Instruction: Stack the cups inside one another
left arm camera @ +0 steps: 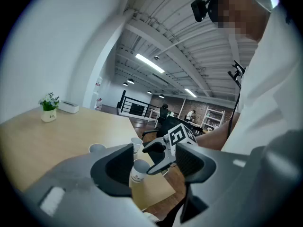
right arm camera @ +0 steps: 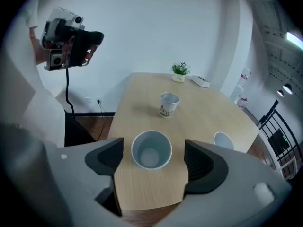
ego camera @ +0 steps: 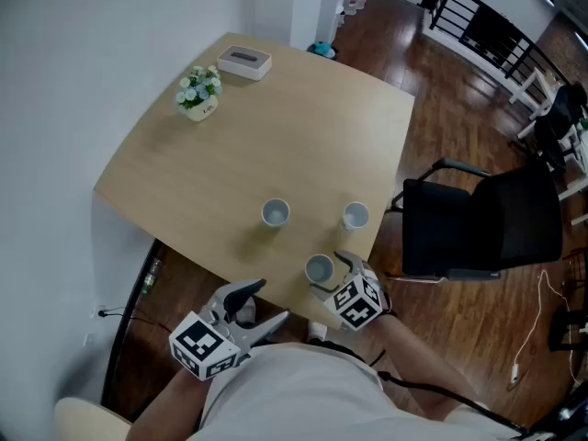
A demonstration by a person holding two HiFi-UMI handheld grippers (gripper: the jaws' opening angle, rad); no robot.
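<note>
The left hand-held gripper (ego camera: 266, 303) and right hand-held gripper (ego camera: 331, 274) both have jaws apart.

head view: head-mounted and tilted steeply down, far enough back to fit the whole counter (ego camera: 276, 145), the black chair (ego camera: 478, 223) and some floor (ego camera: 441, 338).
left gripper view: rides the left gripper (ego camera: 266, 303), low, just off the counter's near edge. It faces sideways at the right gripper (left arm camera: 146, 160), with lots of ceiling (left arm camera: 189, 56).
right gripper view: low at the near edge, looking along the counter to the wall (right arm camera: 156, 32), with the nearest cup (right arm camera: 151, 149) super close.
shared: all three catch the nearest cup, the other two cups (ego camera: 276, 213) and the plant (ego camera: 198, 93) at the far end.
</note>
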